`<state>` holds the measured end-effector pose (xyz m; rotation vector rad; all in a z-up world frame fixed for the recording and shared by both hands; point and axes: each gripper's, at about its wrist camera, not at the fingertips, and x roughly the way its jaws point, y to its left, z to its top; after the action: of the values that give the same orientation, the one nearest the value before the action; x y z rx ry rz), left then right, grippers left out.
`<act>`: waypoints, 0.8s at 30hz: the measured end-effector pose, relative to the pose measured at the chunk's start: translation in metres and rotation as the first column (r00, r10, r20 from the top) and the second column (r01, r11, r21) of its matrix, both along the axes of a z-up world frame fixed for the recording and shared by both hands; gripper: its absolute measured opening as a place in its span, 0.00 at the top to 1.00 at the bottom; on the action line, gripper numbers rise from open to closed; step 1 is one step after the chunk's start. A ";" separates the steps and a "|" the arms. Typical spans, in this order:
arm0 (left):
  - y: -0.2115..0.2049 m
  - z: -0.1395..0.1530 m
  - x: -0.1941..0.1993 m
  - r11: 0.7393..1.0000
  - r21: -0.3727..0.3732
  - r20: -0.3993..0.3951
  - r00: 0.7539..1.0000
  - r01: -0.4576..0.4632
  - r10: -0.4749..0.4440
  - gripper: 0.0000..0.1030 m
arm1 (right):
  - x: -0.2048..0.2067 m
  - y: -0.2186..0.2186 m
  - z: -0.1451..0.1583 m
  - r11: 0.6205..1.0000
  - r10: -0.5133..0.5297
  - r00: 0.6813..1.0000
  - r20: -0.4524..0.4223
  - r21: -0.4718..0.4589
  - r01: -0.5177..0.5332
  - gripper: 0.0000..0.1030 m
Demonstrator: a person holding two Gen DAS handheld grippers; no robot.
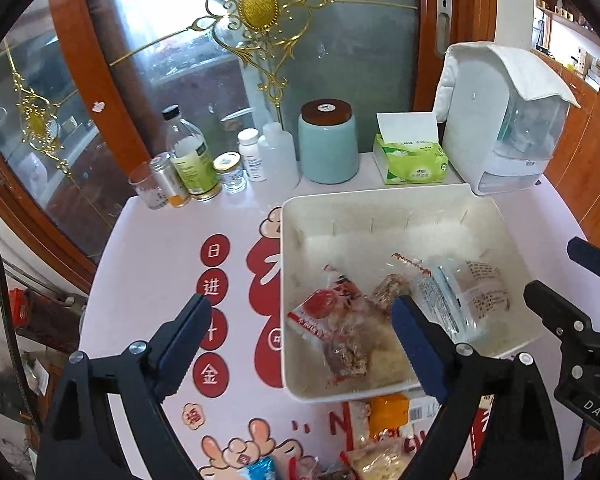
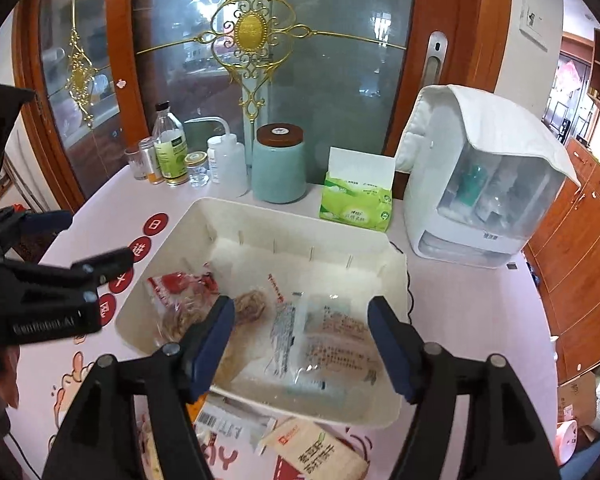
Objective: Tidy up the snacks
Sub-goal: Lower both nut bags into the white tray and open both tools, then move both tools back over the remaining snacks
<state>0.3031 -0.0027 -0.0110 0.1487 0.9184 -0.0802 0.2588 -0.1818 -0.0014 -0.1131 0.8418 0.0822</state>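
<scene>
Snack packets (image 2: 324,336) in white bin (image 2: 260,216), seemingly three.

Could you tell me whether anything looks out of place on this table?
Nothing is spilled or damaged. A few snack packets lie outside the white bin, near its front edge, while others sit inside.

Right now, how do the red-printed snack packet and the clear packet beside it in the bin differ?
The red-printed packet lies at the left of the white bin; the clear packet lies at the right. The red-printed packet is crumpled and shows brown contents; the clear packet lies flatter, with dark text on it. Both are inside the bin, and neither is gripped.
</scene>
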 end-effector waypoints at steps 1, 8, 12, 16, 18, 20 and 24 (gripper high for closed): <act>0.003 0.002 -0.006 1.000 0.003 0.002 1.000 0.001 -0.001 0.12 | -0.004 0.000 0.001 1.000 0.001 1.000 0.000 0.008 -0.001 0.32; 0.021 0.006 -0.050 1.000 0.026 0.007 1.000 0.004 -0.004 0.12 | -0.040 0.007 0.004 0.999 0.028 1.000 0.004 0.020 -0.028 0.32; 0.034 0.000 -0.076 1.000 0.005 0.003 1.000 -0.020 0.020 0.12 | -0.065 0.014 0.000 0.998 0.049 0.999 -0.002 0.029 -0.049 0.32; 0.047 -0.017 -0.100 0.999 -0.011 -0.019 0.998 -0.052 0.052 0.12 | -0.090 0.025 -0.013 0.995 0.088 0.996 -0.031 0.045 -0.086 0.32; 0.056 -0.029 -0.112 0.996 -0.022 -0.028 0.996 -0.086 0.085 0.12 | -0.102 0.030 -0.020 0.993 0.106 0.994 -0.041 0.049 -0.104 0.32; 0.063 -0.042 -0.120 0.993 -0.045 -0.056 0.993 -0.107 0.105 0.12 | -0.114 0.035 -0.029 0.991 0.118 0.991 -0.055 0.063 -0.115 0.32; 0.079 -0.066 -0.135 0.984 -0.078 -0.102 0.983 -0.162 0.153 0.12 | -0.130 0.042 -0.048 0.987 0.135 0.987 -0.088 0.094 -0.127 0.32</act>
<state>0.1682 0.0761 -0.0772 -0.0088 1.0173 0.0202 0.1286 -0.1396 -0.0497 -0.0818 0.9228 0.2502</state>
